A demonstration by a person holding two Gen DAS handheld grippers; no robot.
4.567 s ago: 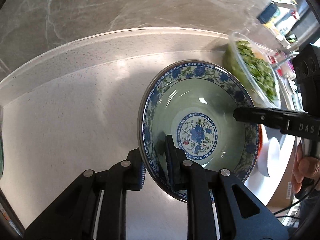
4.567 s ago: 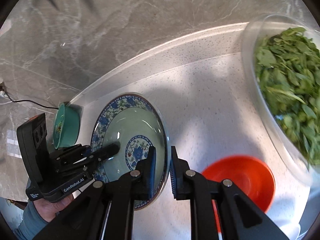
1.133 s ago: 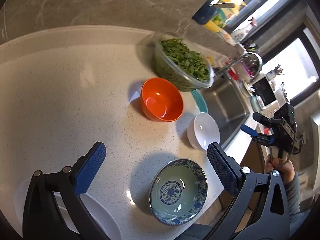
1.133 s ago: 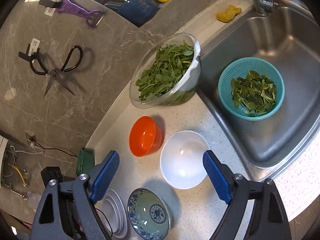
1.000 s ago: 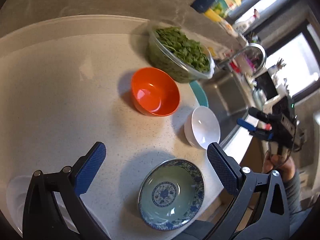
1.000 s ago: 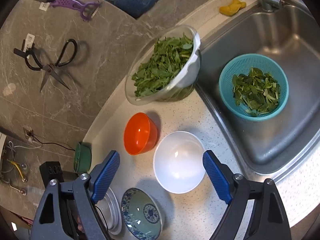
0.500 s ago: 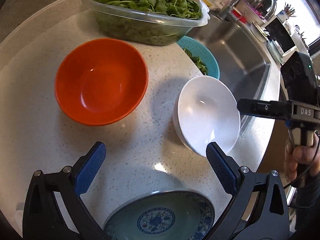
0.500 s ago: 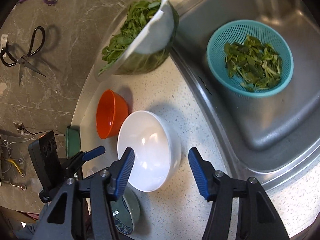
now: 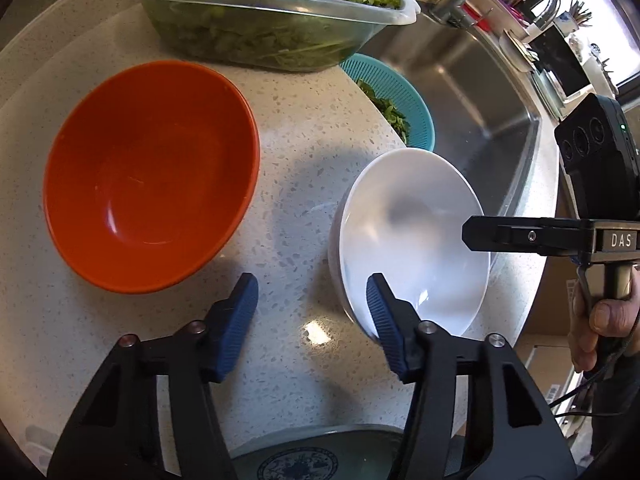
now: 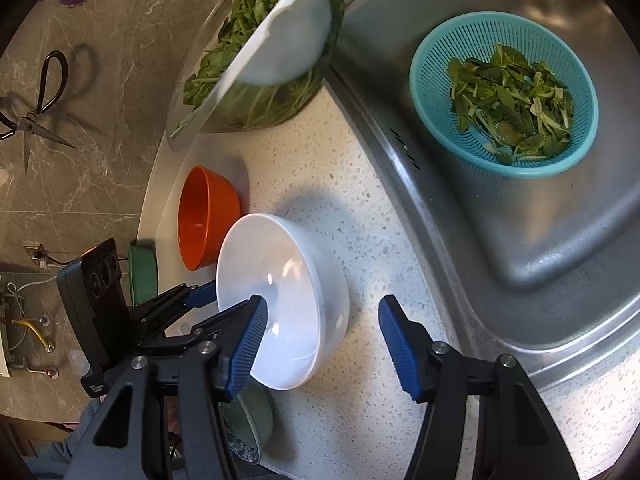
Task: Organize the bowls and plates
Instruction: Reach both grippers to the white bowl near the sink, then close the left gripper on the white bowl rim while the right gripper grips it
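A white bowl sits on the speckled counter near the sink edge; it also shows in the right wrist view. My left gripper is open, its right finger inside the bowl's near rim and its left finger outside on the counter. My right gripper is open and straddles the bowl's rim from the opposite side, left finger inside. An orange bowl sits to the left. The blue-patterned bowl lies at the bottom edge, partly hidden by my left gripper.
A clear tub of greens stands at the back. A teal colander of greens sits in the steel sink. A green bowl lies by the wall, scissors hang above.
Both grippers have dropped from high above the counter down to the white bowl and narrowed their jaws around its rim from opposite sides. The patterned bowl was released earlier.
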